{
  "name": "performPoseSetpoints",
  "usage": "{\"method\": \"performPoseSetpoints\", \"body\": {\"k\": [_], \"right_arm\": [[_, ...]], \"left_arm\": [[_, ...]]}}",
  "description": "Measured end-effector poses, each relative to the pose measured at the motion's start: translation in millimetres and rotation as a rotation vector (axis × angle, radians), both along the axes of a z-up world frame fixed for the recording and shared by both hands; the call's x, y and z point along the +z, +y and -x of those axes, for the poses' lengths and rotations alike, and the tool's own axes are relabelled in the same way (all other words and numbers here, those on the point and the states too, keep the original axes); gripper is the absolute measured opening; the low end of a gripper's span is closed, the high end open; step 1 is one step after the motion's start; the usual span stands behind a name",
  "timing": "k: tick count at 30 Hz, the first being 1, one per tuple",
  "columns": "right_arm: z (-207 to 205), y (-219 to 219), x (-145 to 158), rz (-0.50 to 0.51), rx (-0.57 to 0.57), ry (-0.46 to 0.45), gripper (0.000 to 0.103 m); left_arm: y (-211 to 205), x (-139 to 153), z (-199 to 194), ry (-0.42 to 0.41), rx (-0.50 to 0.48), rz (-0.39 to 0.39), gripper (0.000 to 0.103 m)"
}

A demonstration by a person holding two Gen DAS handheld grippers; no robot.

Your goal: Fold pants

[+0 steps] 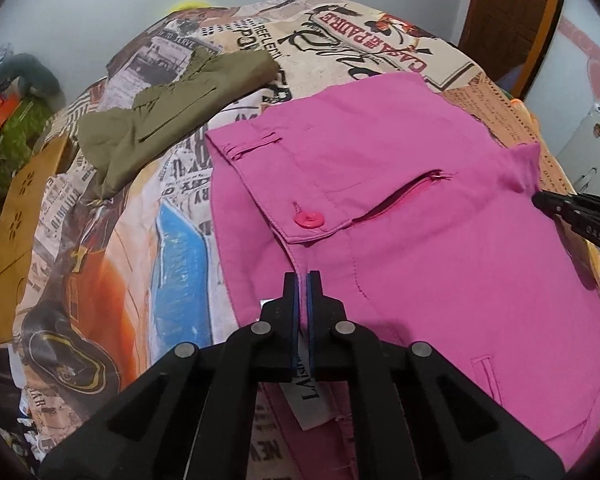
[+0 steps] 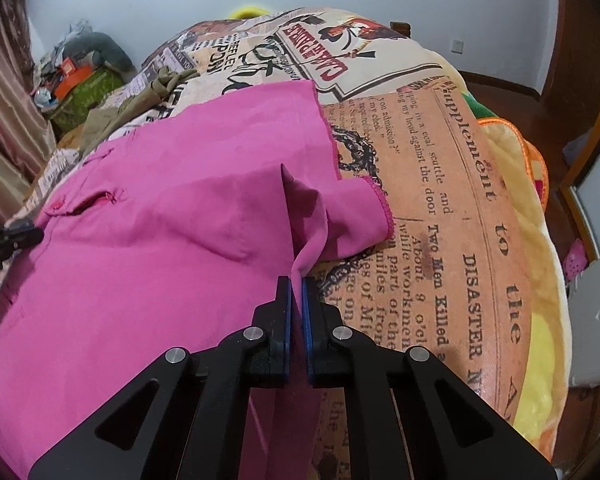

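Pink pants point(image 1: 420, 216) lie spread on a bed covered by a newspaper-print blanket point(image 1: 340, 40). Their waistband with a pink button point(image 1: 309, 220) and open zipper faces the left wrist view. My left gripper point(image 1: 302, 280) is shut on the waistband edge just below the button, a white label showing under its fingers. My right gripper point(image 2: 296, 284) is shut on a raised fold of the pants point(image 2: 140, 272) near the hem corner. In the left wrist view the right gripper point(image 1: 540, 200) pinches the cloth at the far right; the left gripper point(image 2: 36, 236) shows at the left edge of the right wrist view.
Olive-green pants point(image 1: 160, 120) lie crumpled on the blanket point(image 2: 440, 200) beyond the pink ones, to the left. A brown cardboard piece point(image 1: 16, 208) sits at the bed's left side. Clutter is piled on the floor point(image 2: 72, 80) by the far wall. A wooden door point(image 1: 508, 12) stands at the right.
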State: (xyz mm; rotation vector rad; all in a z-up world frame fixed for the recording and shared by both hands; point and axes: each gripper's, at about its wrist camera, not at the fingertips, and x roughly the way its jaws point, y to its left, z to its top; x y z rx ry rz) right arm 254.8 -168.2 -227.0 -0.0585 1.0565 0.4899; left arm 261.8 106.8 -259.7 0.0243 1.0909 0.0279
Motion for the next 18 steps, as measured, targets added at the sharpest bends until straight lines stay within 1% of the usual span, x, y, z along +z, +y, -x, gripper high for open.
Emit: {"method": "performPoseSetpoints", "body": {"k": [2, 5, 9, 10, 11, 15, 16, 18], "right_arm": [[-0.1, 0.2, -1.4, 0.008, -0.003, 0.004, 0.004], [-0.5, -0.2, -1.2, 0.012, -0.007, 0.017, 0.004], [1.0, -5.6, 6.7, -0.009, -0.012, 0.047, 0.006], [1.9, -6.5, 9.1, -0.008, -0.017, 0.048, 0.008], [2.3, -8.9, 12.8, -0.007, -0.025, 0.043, 0.009], [-1.6, -15.7, 28.8, -0.025, -0.054, 0.021, 0.011], [-3.6, -16.8, 33.2, -0.031, -0.059, 0.011, 0.011], [-9.7, -18.5, 42.3, -0.037, -0.073, -0.013, 0.017]], "left_arm": [[1.1, -5.3, -0.5, 0.01, 0.006, 0.012, 0.005], [1.7, -3.1, 0.6, 0.014, 0.0, 0.025, 0.005], [14.3, 5.4, 1.0, 0.031, 0.029, 0.114, 0.007], [17.0, 8.4, 0.6, 0.03, 0.034, 0.126, 0.007], [18.9, 11.8, 0.1, 0.025, 0.041, 0.134, 0.007], [24.4, 27.2, -4.2, -0.017, 0.059, 0.14, 0.008], [26.3, 30.8, -7.0, -0.026, 0.063, 0.143, 0.01], [30.1, 35.3, -14.3, -0.036, 0.074, 0.146, 0.014]]}}
